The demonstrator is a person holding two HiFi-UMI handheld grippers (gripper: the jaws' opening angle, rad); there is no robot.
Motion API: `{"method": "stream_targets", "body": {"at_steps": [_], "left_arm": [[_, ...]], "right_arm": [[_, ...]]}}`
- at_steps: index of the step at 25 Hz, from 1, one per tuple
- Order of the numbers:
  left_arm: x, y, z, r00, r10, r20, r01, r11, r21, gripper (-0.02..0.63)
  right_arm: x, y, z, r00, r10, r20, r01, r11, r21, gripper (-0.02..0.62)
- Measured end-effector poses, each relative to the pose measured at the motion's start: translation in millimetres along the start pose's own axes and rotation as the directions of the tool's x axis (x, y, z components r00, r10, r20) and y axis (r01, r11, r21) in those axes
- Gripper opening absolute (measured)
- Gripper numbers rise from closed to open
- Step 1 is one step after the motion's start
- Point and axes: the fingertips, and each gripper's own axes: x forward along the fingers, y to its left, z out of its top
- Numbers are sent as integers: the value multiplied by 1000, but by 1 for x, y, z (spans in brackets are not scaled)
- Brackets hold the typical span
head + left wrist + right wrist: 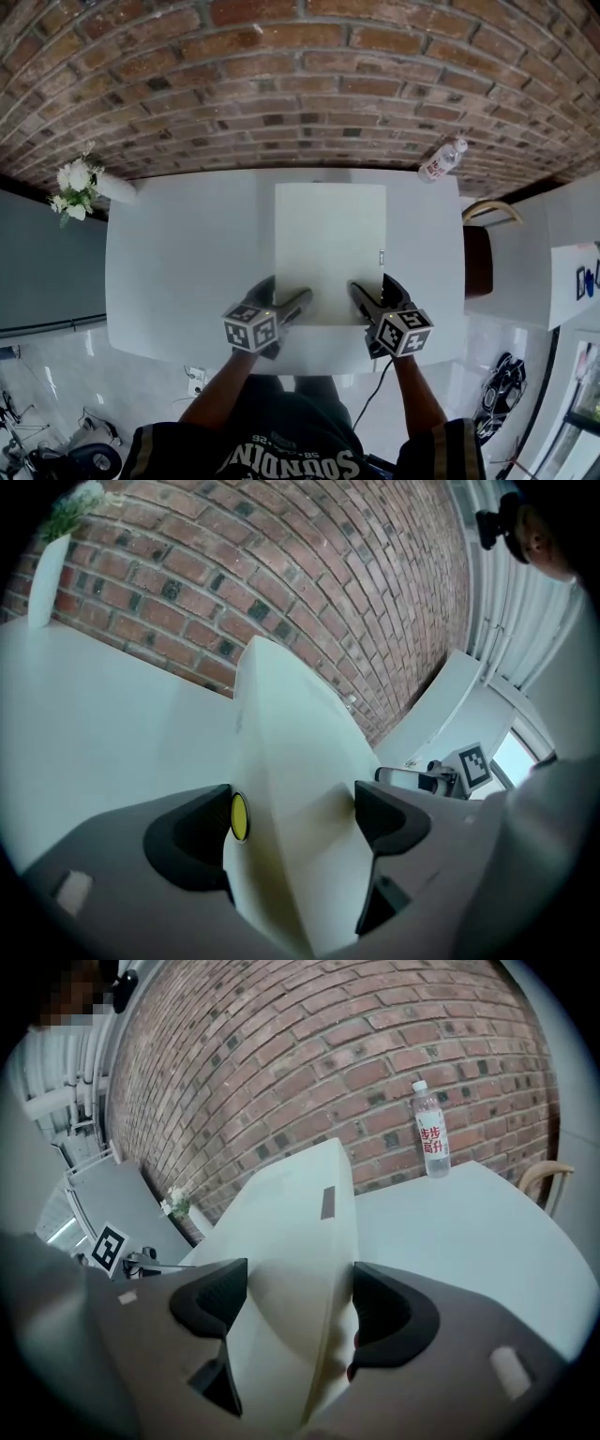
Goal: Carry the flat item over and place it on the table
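Observation:
A flat cream-white board (329, 251) lies over the middle of the white table (178, 272), its long side running away from me toward the brick wall. My left gripper (302, 302) is shut on the board's near left corner, and the board (291, 789) fills the space between its jaws. My right gripper (358, 294) is shut on the near right corner; the board (300, 1241) runs out from between its jaws. A small dark tag sits near the board's right edge.
A clear water bottle (442, 160) stands at the table's far right corner, seen also as the bottle (431, 1134). A white vase with flowers (82, 185) is at the far left. A wooden chair (480, 246) sits to the right, beside another white table (562, 253).

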Motion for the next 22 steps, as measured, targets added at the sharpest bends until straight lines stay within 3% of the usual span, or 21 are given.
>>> {"method": "stream_targets", "body": {"at_steps": [12,22], "left_arm": [[32,29,23,999,33,-26,-33,999,3,420],[57,54,33,998,44,-37,-45,998,-53,420]], "right_arm": [[45,-23,17,998,15,-54,-13,999,33,342],[79,-40,27,997,6,-78,-3,999,46,342]]}}
